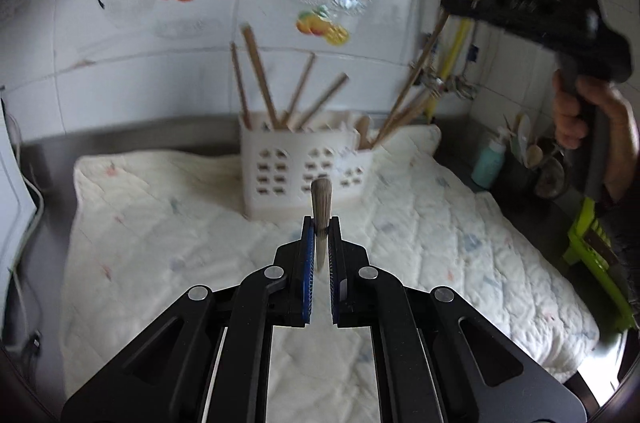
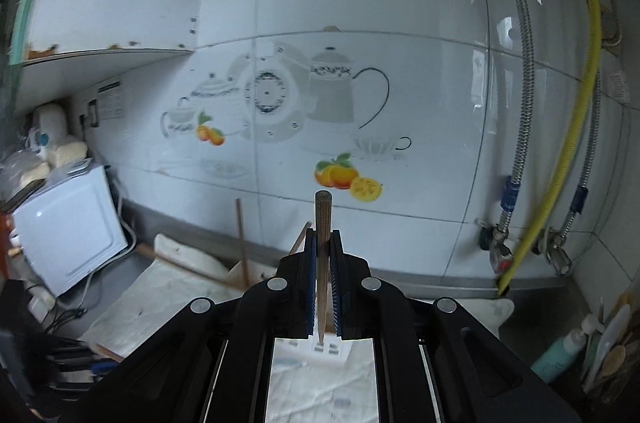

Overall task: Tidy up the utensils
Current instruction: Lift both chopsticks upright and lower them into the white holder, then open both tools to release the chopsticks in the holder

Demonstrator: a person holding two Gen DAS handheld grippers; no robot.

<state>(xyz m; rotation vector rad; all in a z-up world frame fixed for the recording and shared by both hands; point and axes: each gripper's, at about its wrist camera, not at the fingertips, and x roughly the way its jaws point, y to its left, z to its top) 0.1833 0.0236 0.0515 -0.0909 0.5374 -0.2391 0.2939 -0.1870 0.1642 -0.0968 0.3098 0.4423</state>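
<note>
Two hand-held grippers each clench one wooden chopstick. The left hand-held gripper (image 1: pixel 321 223) pinches its chopstick (image 1: pixel 321 199) upright between the blue pads, above a white quilted cloth (image 1: pixel 440 223) spread on the bench. Beyond it, on the cloth, stands a white perforated utensil basket (image 1: pixel 304 163) with several chopsticks (image 1: pixel 260 75) leaning in it at different angles. The right hand-held gripper (image 2: pixel 322 237) grasps its own chopstick (image 2: pixel 322 219), raised before a tiled wall (image 2: pixel 360 3) with teapot and orange decals. A person's hand (image 1: pixel 576 115) holds that gripper at the right edge of the left wrist view. Nearby are a yellow hose (image 2: pixel 576 143), braided metal pipes (image 2: pixel 524 83), a teal bottle (image 1: pixel 488 163) and a white appliance (image 2: pixel 72 223) at the left.
</note>
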